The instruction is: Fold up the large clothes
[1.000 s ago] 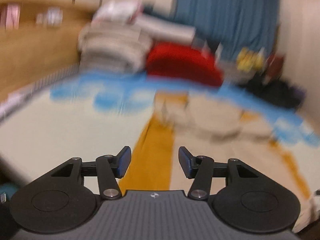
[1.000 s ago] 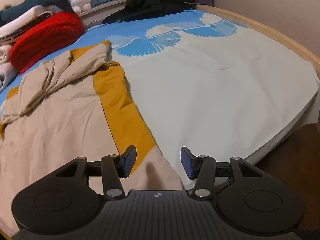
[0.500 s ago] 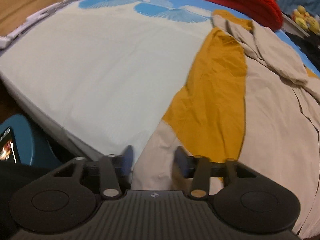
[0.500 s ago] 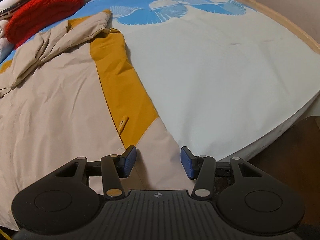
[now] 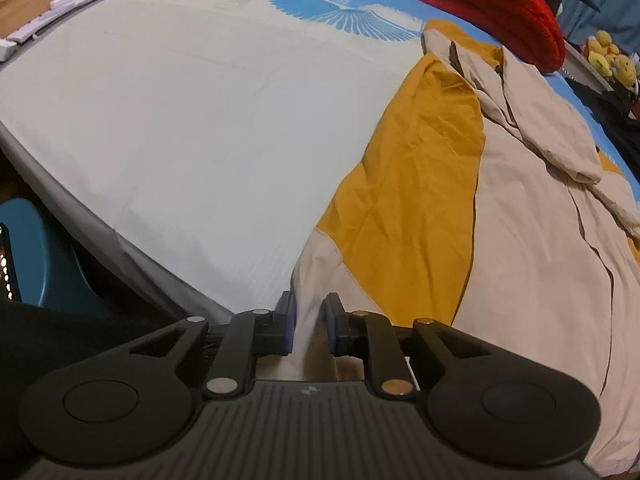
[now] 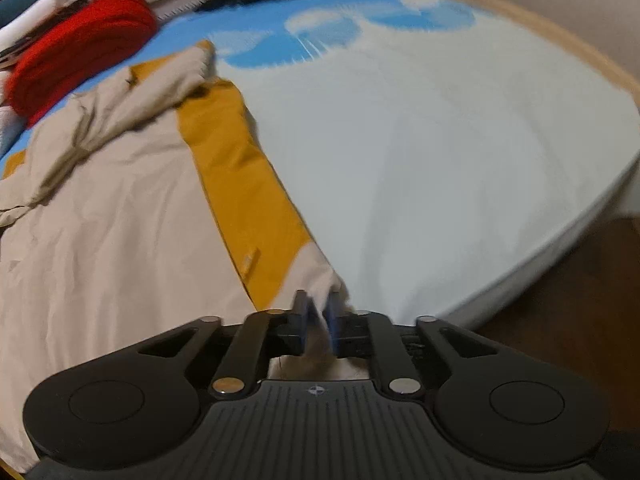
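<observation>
On bed (image 5: pixel 192 128), near edge | left tool (image 5: pixel 308 326) and right tool (image 6: pixel 318 322) have just closed onto beige-and-mustard garment (image 5: pixel 520 240) hem corners | garment lies spread flat | both corners pinched, fold lift likely next

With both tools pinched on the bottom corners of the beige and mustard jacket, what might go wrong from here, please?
1. The left tool holds only a thin bunch of hem of the jacket, as does the right tool; either corner may slip out when lifted.
2. The sleeves lie crumpled near the collar and could get trapped inside the fold.
3. The red knit lies close by; the fold may land on it.
</observation>
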Action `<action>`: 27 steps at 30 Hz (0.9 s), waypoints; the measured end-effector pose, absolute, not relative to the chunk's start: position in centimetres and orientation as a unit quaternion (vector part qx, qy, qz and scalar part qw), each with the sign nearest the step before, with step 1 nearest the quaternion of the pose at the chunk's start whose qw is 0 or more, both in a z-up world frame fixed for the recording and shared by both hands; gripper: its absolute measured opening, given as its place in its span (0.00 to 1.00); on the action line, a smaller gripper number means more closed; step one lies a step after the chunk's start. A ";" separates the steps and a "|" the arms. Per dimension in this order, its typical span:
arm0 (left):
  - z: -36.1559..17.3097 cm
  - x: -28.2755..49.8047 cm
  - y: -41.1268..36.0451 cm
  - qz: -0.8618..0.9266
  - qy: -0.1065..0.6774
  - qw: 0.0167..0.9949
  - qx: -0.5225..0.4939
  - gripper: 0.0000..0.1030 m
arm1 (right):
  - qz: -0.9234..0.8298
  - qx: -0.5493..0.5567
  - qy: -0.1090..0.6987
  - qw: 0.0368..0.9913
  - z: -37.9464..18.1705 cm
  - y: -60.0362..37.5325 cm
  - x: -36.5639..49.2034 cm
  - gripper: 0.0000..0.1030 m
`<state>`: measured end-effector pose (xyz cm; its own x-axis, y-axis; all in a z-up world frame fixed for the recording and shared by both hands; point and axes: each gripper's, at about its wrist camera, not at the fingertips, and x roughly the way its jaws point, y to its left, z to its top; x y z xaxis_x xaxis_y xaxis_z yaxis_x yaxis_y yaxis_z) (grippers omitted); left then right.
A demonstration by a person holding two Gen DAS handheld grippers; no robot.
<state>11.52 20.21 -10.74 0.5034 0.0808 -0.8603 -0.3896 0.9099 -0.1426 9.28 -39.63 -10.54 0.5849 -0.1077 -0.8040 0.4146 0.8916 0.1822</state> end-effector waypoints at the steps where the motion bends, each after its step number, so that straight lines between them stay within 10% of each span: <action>1: -10.7 11.4 20.1 0.138 0.478 0.853 -0.158 0.19 | -0.153 0.180 0.434 0.869 -10.8 -39.7 9.3 0.21; 8: -10.9 11.5 18.7 0.136 0.476 0.861 -0.113 0.24 | -0.148 0.149 0.442 0.872 -11.0 -38.7 9.5 0.12; 10: -10.5 11.4 18.6 0.133 0.468 0.867 -0.106 0.03 | -0.142 0.142 0.434 0.878 -10.7 -38.6 9.4 0.02; 14: -8.8 11.0 17.7 0.118 0.432 0.890 -0.082 0.02 | -0.139 0.149 0.389 0.899 -8.6 -38.6 8.6 0.00; 27: -10.9 11.6 18.8 0.137 0.485 0.857 -0.105 0.19 | -0.159 0.143 0.446 0.869 -10.9 -38.5 9.1 0.11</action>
<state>11.65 18.77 -10.94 0.4926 0.1334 -0.8600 -0.3370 0.9403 -0.0472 9.10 -38.47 -10.87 0.5519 -0.1486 -0.8205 0.4035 0.9087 0.1068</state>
